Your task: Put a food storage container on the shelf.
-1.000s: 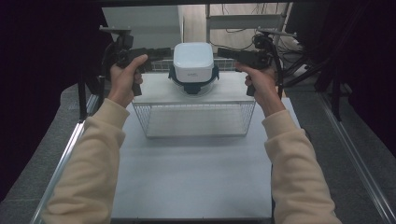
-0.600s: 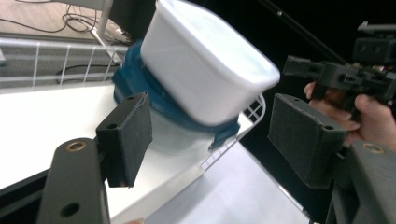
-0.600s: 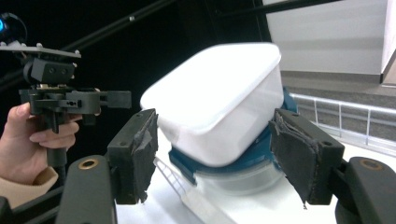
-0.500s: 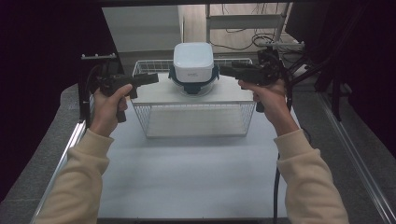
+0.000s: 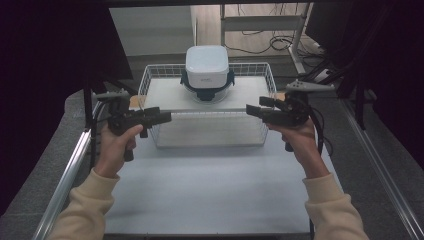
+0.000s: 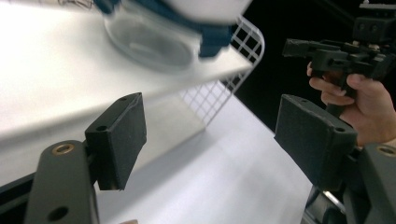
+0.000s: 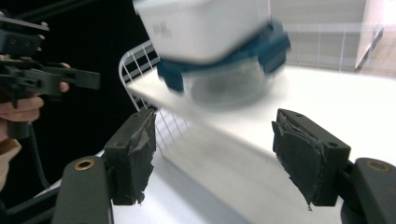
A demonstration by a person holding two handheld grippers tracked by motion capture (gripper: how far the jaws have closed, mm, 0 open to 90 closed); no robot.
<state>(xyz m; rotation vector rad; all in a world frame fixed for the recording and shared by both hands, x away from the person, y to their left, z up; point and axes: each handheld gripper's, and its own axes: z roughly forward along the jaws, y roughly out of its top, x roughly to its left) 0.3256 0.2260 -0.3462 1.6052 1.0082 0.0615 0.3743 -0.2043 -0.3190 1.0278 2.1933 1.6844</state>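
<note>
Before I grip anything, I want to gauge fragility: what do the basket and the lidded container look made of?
Basket: thin wire grid, white coated, probably metal. Container: white opaque lid, likely plastic, with dark blue clips; its see-through bowl could be glass or clear plastic, too blurred to tell.

No legible text, number or sign is present. The white lid (image 5: 207,61) of the container (image 7: 219,46) carries a small dark marking on its side wall, seen in the high view and the right gripper view; it is too small and blurred to read
</note>
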